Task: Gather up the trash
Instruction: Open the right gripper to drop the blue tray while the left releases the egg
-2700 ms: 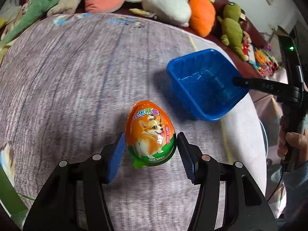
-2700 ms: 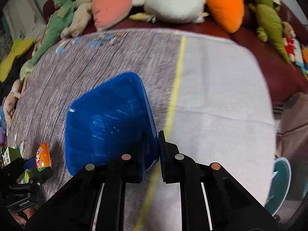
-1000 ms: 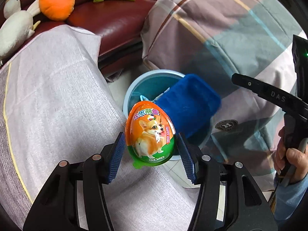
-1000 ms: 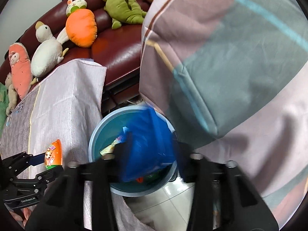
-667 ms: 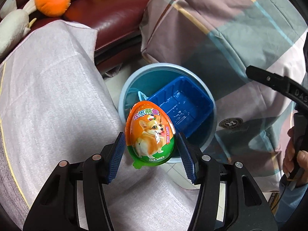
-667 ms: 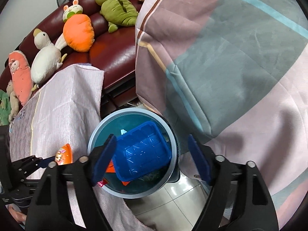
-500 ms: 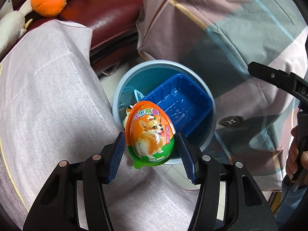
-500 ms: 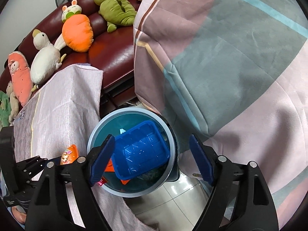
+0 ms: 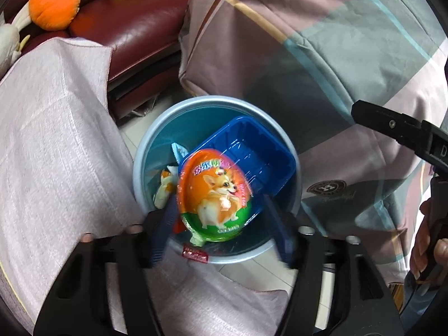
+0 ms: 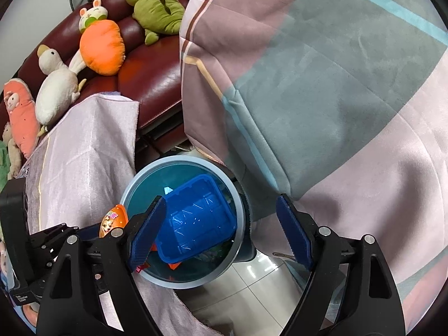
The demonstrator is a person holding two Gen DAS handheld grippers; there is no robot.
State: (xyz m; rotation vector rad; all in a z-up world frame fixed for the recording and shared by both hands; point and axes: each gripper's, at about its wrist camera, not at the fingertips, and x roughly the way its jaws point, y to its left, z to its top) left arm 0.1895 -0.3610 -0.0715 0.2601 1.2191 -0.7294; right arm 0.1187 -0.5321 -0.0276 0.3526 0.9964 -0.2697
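The left gripper (image 9: 222, 231) has its fingers wide apart, and the egg (image 9: 215, 197) sits loose between them, tilted, right above the bin (image 9: 224, 106). The blue tray (image 10: 196, 221) lies inside the bin. The right gripper (image 10: 221, 231) is spread wide above the bin, holding nothing.

Glossy plastic egg (image 9: 215, 196), shiny blue tray (image 9: 252, 151), woven cloth (image 9: 56, 140)

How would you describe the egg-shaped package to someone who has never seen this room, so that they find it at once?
Look at the round light-blue bin on the floor between the maroon sofa and the plaid blanket. Above its opening, between the spread fingers of the left gripper, is the egg package. Unlike the plain blue tray in the bin, it is orange and green with a corgi picture.
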